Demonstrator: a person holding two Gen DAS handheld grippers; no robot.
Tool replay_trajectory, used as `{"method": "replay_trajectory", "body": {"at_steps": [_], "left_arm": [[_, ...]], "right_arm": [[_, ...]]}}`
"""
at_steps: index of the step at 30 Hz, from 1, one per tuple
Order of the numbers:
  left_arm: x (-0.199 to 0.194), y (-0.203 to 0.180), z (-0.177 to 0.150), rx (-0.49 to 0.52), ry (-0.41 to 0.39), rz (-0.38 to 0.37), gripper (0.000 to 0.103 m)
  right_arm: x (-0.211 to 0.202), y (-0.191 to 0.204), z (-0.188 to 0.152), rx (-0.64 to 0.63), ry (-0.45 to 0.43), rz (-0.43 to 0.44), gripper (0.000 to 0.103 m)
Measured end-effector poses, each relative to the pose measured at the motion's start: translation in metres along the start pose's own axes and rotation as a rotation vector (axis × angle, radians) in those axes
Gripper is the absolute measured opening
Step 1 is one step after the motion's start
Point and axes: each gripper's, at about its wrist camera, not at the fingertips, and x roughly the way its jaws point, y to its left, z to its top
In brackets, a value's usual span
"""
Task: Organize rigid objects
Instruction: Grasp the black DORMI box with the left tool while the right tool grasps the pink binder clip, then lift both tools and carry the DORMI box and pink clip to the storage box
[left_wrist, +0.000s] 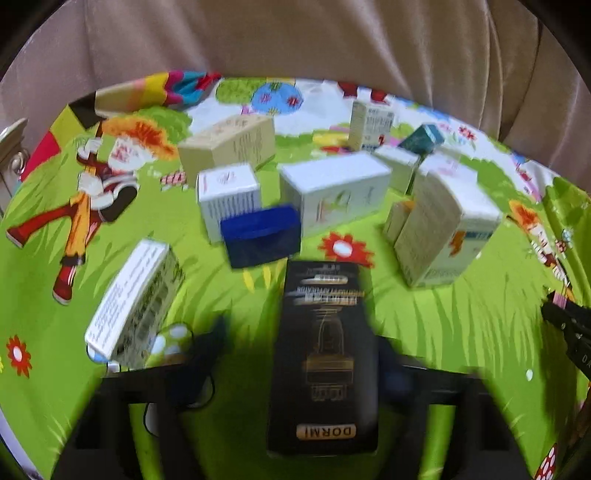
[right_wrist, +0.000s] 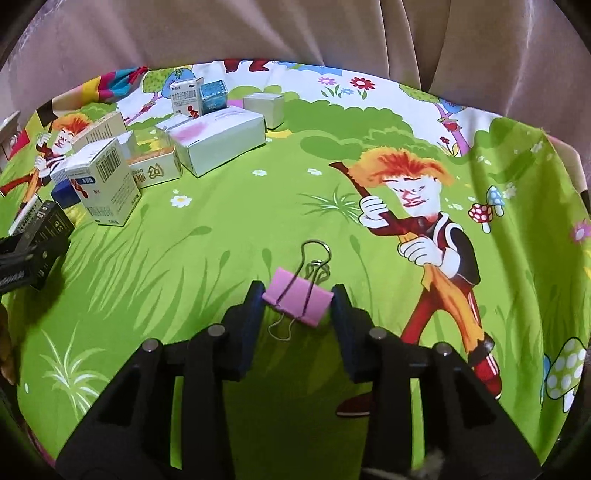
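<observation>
My left gripper (left_wrist: 306, 354) is shut on a black box with gold print (left_wrist: 325, 354), held upright above the green cartoon cloth (left_wrist: 461, 325); it also shows at the left edge of the right wrist view (right_wrist: 40, 236). Ahead of it stands a cluster of boxes: a blue box (left_wrist: 262, 234), a white cube box (left_wrist: 227, 195), a large white box (left_wrist: 332, 190), a tall white box (left_wrist: 443, 221) and a tilted white box (left_wrist: 133, 299). My right gripper (right_wrist: 297, 295) is shut on a pink binder clip (right_wrist: 297, 300).
A beige box (left_wrist: 229, 146), a small upright white box (left_wrist: 369, 123) and a teal box (left_wrist: 423, 138) stand farther back. A beige curtain (left_wrist: 295, 40) hangs behind the table. The cloth (right_wrist: 295, 192) shows cartoon figures.
</observation>
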Motion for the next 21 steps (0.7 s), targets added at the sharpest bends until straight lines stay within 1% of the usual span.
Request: {"method": "replay_trajectory", "body": {"at_steps": [5, 10, 15, 16, 17, 18, 19, 21], "left_arm": [[-0.005, -0.002, -0.006, 0.011, -0.001, -0.026, 0.039], [-0.01, -0.002, -0.013, 0.014, -0.017, -0.022, 0.04], [-0.012, 0.0, -0.014, -0.001, -0.018, -0.025, 0.039], [-0.016, -0.002, -0.015, -0.012, -0.023, -0.035, 0.039], [-0.022, -0.003, -0.016, -0.019, -0.036, -0.042, 0.039], [-0.03, -0.007, -0.017, -0.018, -0.061, -0.043, 0.039], [-0.038, -0.012, -0.017, -0.005, -0.084, -0.044, 0.039], [-0.057, -0.027, -0.014, 0.034, -0.153, -0.038, 0.039]], "right_arm": [[0.001, 0.0, 0.0, 0.003, 0.0, 0.003, 0.041], [0.001, 0.0, 0.0, 0.002, 0.0, 0.004, 0.041], [0.001, 0.0, 0.001, 0.002, -0.004, 0.008, 0.041], [-0.001, 0.0, 0.001, 0.003, -0.01, 0.014, 0.041], [-0.005, -0.001, 0.001, 0.007, -0.033, 0.014, 0.04], [-0.013, -0.001, 0.0, 0.017, -0.076, 0.016, 0.04], [-0.024, -0.002, -0.002, 0.036, -0.129, 0.014, 0.041], [-0.036, -0.001, -0.005, 0.061, -0.195, 0.023, 0.041]]}}
